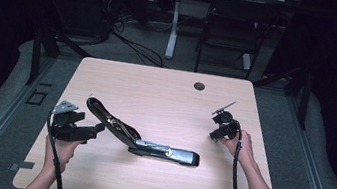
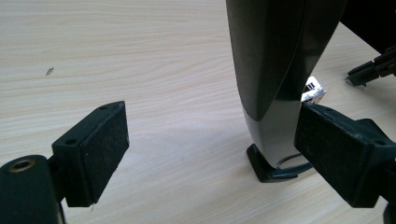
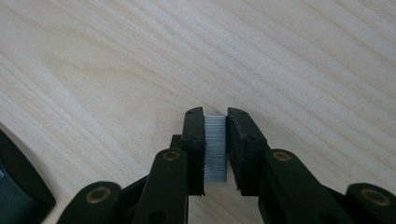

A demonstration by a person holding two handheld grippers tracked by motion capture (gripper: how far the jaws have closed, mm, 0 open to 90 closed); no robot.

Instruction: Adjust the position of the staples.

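Stapler (image 1: 149, 142), black, lid swung open and raised to the left, lying near the middle of the pale wood counter (image 1: 156, 93). Left gripper (image 1: 92, 131): fingers (image 2: 95, 149) spread wide at the raised lid's tip, gripping nothing, one pad just beside the stapler. Right gripper (image 1: 215, 136), at the counter's right: fingers (image 3: 194, 149) clamped on a silver staple strip (image 3: 215, 148) held above the counter.

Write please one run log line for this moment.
right tool: shut on staple strip | left tool: open beside stapler | stapler: lid swung open, on table
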